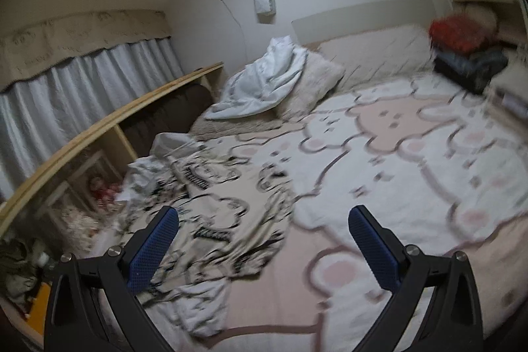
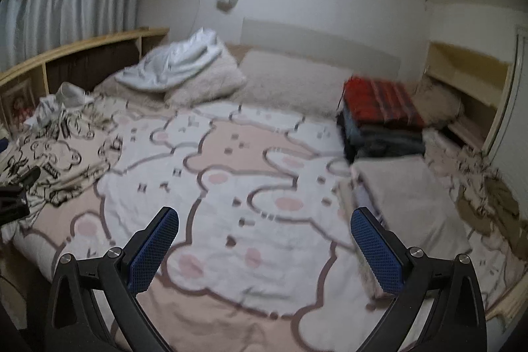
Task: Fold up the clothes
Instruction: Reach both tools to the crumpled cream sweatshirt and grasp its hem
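While jaws gape: left gripper [image 1: 264,231] over printed garment [image 1: 214,220] | right gripper [image 2: 264,231] likewise; lettering unreadable

Left gripper [image 1: 264,248]: matt black plastic arms, blue pads [image 1: 155,249] with fine grid texture, 4 bright metal screw heads. Bedspread [image 2: 231,180]: soft matt cloth. Printed garment [image 1: 217,220]: thin creased cloth. Shelf [image 1: 109,117]: pale unpainted wood. Pillow [image 2: 204,84]: fuzzy fabric.

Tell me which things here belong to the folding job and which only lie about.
For the job: printed garment; folded stack; left gripper; right gripper.
Lying about: pillow; white duvet; curtain.
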Demonstrator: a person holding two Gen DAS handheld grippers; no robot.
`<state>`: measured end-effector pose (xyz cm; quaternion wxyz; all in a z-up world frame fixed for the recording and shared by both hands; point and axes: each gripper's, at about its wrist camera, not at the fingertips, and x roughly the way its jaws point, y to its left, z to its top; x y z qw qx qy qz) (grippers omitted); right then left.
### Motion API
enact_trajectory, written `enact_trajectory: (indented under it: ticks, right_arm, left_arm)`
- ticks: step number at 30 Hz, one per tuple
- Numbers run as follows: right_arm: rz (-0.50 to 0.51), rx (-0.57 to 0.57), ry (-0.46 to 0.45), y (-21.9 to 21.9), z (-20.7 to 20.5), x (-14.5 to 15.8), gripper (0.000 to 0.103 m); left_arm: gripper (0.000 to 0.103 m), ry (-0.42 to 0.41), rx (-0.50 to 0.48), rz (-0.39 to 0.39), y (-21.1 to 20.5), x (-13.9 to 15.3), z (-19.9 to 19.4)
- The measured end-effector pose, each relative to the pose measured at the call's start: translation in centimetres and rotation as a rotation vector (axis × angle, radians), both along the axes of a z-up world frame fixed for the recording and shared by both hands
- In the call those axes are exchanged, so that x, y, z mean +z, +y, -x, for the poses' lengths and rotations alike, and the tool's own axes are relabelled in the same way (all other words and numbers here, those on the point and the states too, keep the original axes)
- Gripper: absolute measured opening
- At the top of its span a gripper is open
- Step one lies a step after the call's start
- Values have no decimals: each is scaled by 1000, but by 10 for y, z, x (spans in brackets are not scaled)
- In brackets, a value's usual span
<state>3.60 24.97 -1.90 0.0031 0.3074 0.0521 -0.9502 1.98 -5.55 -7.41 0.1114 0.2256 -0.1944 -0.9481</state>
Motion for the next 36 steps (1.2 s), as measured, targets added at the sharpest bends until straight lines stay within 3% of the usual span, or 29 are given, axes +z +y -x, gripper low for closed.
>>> enact_trajectory:
  ticks: [11,19,24,31,36]
  right_arm:
    - [36,64,-120,-33,20,-24,103]
    - [13,94,-163,-57,32,-30,103]
    - [-10,107,-188,-70,40,-33,103]
    - [-31,119,-198,-82,46,-33,103]
    - [-36,134,-207,-90,50,-35,103]
  left_arm:
    - [103,54,268,296,-115,-68,-26]
    - [103,-15,496,360,-200,-108,-22]
    - [103,-62,510,444,-215,-131,-6]
    - [103,-31,528,500,-230,-130,14]
    - [103,40,552,509,-237,-112,16]
